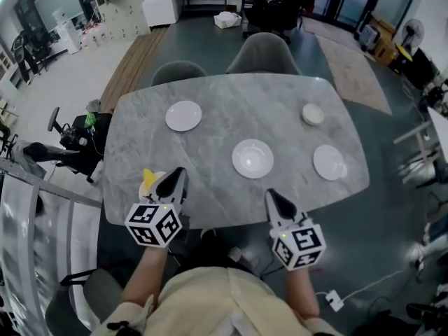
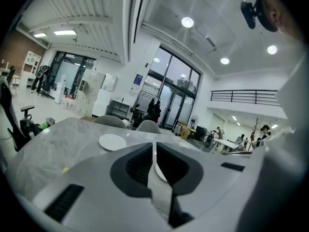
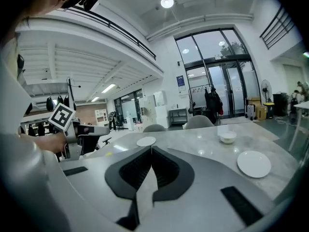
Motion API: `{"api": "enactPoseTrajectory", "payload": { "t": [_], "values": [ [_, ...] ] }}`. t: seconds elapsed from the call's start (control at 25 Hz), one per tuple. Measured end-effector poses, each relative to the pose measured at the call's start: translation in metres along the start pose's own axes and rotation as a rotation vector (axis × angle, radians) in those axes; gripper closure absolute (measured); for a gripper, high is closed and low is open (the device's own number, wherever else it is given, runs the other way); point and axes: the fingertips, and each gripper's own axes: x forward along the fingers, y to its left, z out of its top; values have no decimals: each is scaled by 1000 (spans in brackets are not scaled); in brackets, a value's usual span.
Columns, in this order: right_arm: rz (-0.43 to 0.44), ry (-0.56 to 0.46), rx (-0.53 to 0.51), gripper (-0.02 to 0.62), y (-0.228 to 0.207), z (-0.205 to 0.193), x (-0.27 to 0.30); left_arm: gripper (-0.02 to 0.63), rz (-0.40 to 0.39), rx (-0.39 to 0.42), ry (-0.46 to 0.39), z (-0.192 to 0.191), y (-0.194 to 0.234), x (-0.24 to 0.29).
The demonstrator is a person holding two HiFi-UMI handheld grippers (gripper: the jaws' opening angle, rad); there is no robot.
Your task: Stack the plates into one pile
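Note:
Three white plates lie apart on the grey marble table [image 1: 210,187]: one at the far left [image 1: 183,115], one in the middle [image 1: 253,158], one at the right [image 1: 329,162]. A small white bowl [image 1: 313,114] sits at the far right. My left gripper [image 1: 178,176] hovers over the table's near edge, shut and empty, pointing toward the far-left plate [image 2: 112,141]. My right gripper [image 1: 271,197] is just off the near edge, also shut with nothing in it. The right gripper view shows the right plate [image 3: 254,163], the bowl [image 3: 227,137] and the far-left plate [image 3: 146,141].
A small yellow object [image 1: 149,178] lies on the table by the left gripper. Two grey chairs [image 1: 262,53] stand behind the far edge. A black wheeled device [image 1: 70,149] stands left of the table, and a cable and plug [image 1: 334,300] lie on the floor at lower right.

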Motion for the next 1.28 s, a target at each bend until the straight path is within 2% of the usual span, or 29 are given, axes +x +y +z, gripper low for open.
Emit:
{"api": "enactPoseTrajectory", "payload": {
  "t": [0.08, 0.16, 0.56, 0.8, 1.28],
  "values": [
    [18, 9, -1, 591, 2, 1, 11, 595, 16, -75, -19, 6, 12, 6],
    [25, 21, -6, 591, 6, 3, 22, 550, 29, -138, -34, 12, 27, 13],
    [6, 69, -61, 591, -3, 16, 82, 474, 113, -312, -34, 16, 91, 70],
    [10, 121, -90, 591, -5, 17, 124, 445, 192, -362, -8, 19, 136, 111],
    [38, 246, -143, 591, -2, 7, 193, 443, 346, -433, 49, 1, 219, 177]
  ]
}}
